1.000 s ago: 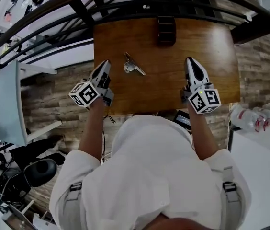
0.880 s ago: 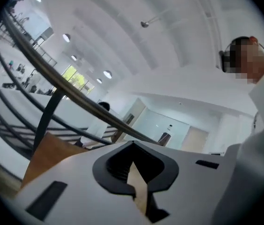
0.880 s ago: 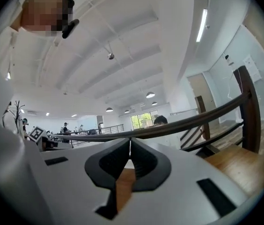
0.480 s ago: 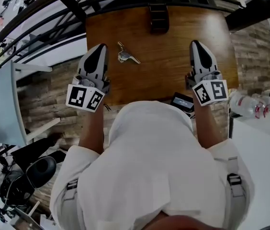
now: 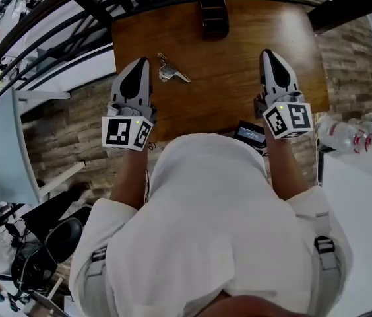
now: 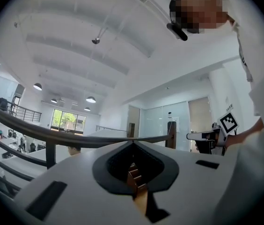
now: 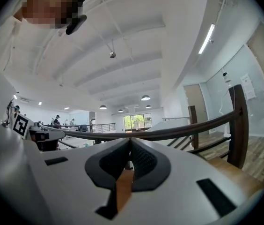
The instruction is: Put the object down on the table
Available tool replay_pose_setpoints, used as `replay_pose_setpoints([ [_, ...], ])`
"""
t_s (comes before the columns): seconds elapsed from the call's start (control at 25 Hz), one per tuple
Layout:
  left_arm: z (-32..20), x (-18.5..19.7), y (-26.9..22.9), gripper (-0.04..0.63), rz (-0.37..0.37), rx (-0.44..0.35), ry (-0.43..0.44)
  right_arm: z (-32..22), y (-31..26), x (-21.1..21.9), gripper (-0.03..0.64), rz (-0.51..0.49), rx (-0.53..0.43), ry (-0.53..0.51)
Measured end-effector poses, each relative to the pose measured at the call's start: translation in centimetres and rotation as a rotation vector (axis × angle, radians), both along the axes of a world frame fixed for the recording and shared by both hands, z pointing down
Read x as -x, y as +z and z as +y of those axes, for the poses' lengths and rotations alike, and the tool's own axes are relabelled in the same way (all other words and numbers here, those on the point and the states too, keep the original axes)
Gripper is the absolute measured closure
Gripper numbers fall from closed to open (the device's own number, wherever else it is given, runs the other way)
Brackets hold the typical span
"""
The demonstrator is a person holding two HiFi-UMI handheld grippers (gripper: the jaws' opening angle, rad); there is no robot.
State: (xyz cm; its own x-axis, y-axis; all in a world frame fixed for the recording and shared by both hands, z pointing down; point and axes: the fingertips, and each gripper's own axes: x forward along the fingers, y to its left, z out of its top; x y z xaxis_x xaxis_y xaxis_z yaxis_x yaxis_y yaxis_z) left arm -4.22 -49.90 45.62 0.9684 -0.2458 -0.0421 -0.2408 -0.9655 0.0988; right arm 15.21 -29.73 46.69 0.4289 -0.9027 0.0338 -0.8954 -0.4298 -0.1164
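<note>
Markings limited to black-and-white square patterns on the cubes of the left gripper (image 5: 140, 62) and the right gripper (image 5: 267, 53); wall notice (image 7: 246, 86) in the right gripper view too small to read. Left gripper clenched, jaws meeting tip to tip with nothing between them, over the near left edge of the wooden table (image 5: 225, 91). Right gripper likewise clenched and empty, over the table's near right part. Small metal object (image 5: 168, 72), key-like, lying flat on the table just beyond and to the right of the left gripper's tip, touching neither gripper. Compared with a second ago: object in the same spot on the table, left gripper no longer slanted toward it but pointing straight ahead, right gripper much as before.
</note>
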Motion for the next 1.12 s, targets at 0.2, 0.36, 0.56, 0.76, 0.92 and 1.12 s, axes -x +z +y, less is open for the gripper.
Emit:
replay_pose_setpoints([
  [0.2,0.2,-0.8,1.1,0.58,-0.014,0.026,0.04,0.0,1.0,-0.3,0.592,-0.03,0.012,0.009],
  [0.36,1.4,-1.1,2.1,0.58,-0.012,0.049,0.069,0.6,1.7,-0.3,0.592,-0.038,0.017,0.007],
  [0.56,2.6,-0.9,2.7,0.58,-0.025,0.07,0.106,0.7,1.7,0.4,0.592,-0.044,0.013,-0.005],
  [0.76,3.2,-1.0,3.5,0.58,-0.039,0.072,0.13,0.4,2.1,0.6,0.592,-0.05,0.015,-0.016],
  [0.92,3.2,-1.3,4.0,0.58,-0.04,0.079,0.143,0.3,2.6,0.4,0.592,-0.057,0.021,-0.02],
  [1.12,2.8,-1.7,4.7,0.58,-0.037,0.093,0.163,-0.2,3.3,0.1,0.592,-0.067,0.031,-0.022],
])
